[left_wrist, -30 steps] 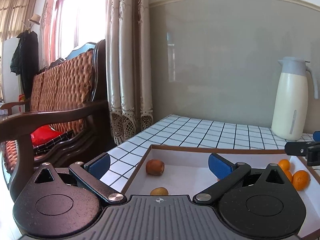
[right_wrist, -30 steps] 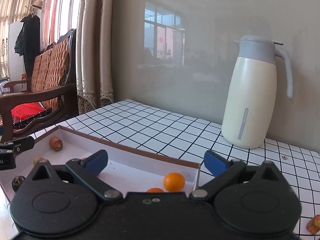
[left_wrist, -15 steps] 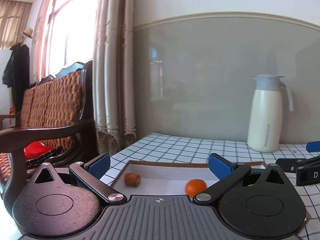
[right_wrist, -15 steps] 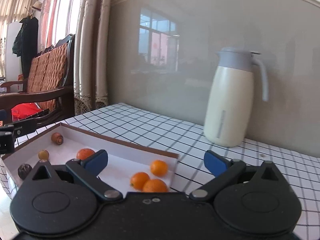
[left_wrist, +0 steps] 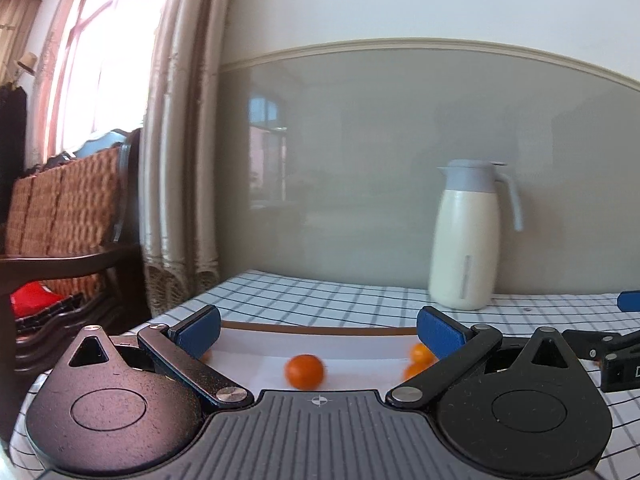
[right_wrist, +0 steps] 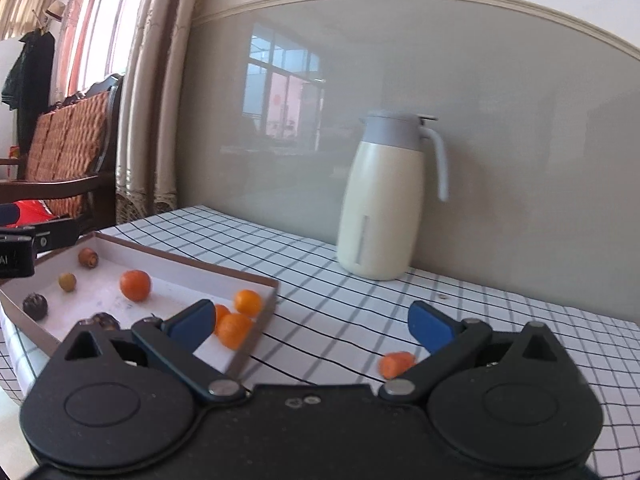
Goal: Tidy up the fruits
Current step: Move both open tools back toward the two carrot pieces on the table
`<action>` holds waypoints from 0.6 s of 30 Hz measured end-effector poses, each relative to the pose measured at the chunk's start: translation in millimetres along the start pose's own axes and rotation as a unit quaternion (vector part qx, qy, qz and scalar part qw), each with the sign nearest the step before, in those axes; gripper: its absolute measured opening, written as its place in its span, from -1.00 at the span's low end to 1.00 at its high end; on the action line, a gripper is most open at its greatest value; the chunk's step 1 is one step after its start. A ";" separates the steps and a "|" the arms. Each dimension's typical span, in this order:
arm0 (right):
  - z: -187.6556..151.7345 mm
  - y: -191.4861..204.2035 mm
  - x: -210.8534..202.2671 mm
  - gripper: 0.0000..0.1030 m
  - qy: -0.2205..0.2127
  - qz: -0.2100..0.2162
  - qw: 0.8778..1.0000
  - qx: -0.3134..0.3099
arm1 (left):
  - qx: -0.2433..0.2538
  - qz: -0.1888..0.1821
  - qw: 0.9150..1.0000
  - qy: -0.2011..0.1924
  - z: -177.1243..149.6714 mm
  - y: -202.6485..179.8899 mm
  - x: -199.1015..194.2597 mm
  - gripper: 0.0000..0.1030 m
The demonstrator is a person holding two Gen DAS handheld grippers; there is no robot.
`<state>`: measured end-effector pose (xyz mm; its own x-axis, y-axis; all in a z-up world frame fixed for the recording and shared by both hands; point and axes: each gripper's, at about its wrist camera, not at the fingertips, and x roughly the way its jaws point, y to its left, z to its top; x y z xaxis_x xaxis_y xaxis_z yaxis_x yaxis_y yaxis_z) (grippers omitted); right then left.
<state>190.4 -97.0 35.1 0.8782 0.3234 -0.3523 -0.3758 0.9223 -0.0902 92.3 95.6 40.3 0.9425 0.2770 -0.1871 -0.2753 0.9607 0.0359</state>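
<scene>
A shallow white tray with a brown rim lies on the checked tablecloth. It holds an orange, three small oranges by its right wall, a brown fruit, a yellowish one and dark fruits. A loose orange fruit lies on the cloth right of the tray, near my right gripper's right finger. My right gripper is open and holds nothing. My left gripper is open too, above the tray's near side, with an orange between its fingers' lines.
A cream thermos jug with a grey lid stands at the back of the table against the grey wall panel. Curtains and a wooden sofa stand left of the table. The other gripper shows at each view's edge.
Both grippers have pulled back and risen from the tray; the views swung right. The loose orange fruit on the cloth now appears before my right gripper. Both stay open.
</scene>
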 end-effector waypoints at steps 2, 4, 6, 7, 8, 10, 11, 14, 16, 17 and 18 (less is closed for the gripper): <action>-2.6 -7.5 -3.6 0.88 0.001 -0.010 1.000 0.001 | 0.007 -0.011 1.000 0.001 -0.5 -11.2 0.3 1.00; -6.1 -14.6 -7.5 0.88 0.002 -0.020 1.000 0.001 | 0.017 -0.024 1.000 0.002 -1.0 -23.7 0.9 1.00; -10.6 -23.6 -12.7 0.88 0.003 -0.029 1.000 0.002 | 0.024 -0.035 0.999 0.001 -1.5 -34.9 1.3 1.00; -12.3 -27.1 -14.5 0.88 0.004 -0.034 0.999 0.002 | 0.027 -0.041 0.999 0.002 -1.7 -40.9 1.5 1.00; -14.3 -30.7 -16.4 0.88 0.005 -0.039 0.999 0.002 | 0.030 -0.046 0.998 0.002 -2.0 -46.3 1.4 1.00; -18.3 -38.9 -20.2 0.87 0.008 -0.047 0.999 0.003 | 0.033 -0.056 0.998 0.001 -3.2 -57.0 0.8 1.00; -19.8 -42.1 -21.5 0.87 0.009 -0.051 0.999 0.004 | 0.036 -0.061 0.998 0.003 -3.5 -62.5 1.4 1.00; -26.4 -54.1 -26.9 0.86 0.014 -0.064 0.998 0.003 | 0.041 -0.077 0.996 0.003 -4.3 -76.7 0.7 1.00; -31.0 -63.2 -29.7 0.86 0.018 -0.071 0.997 0.005 | 0.047 -0.086 0.995 0.005 -5.3 -86.8 0.4 1.00; -32.8 -67.3 -31.2 0.86 0.019 -0.075 0.997 0.007 | 0.050 -0.089 0.995 0.005 -5.2 -91.1 0.8 1.00; -34.5 -71.3 -33.7 0.86 0.019 -0.078 0.997 0.008 | 0.053 -0.093 0.994 0.004 -5.4 -96.9 0.4 1.00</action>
<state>177.3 -181.0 21.3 0.9135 0.1676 -0.3708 -0.2301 0.9643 -0.1311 118.4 2.6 31.5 0.9736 0.0940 -0.2082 -0.0739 0.9920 0.1024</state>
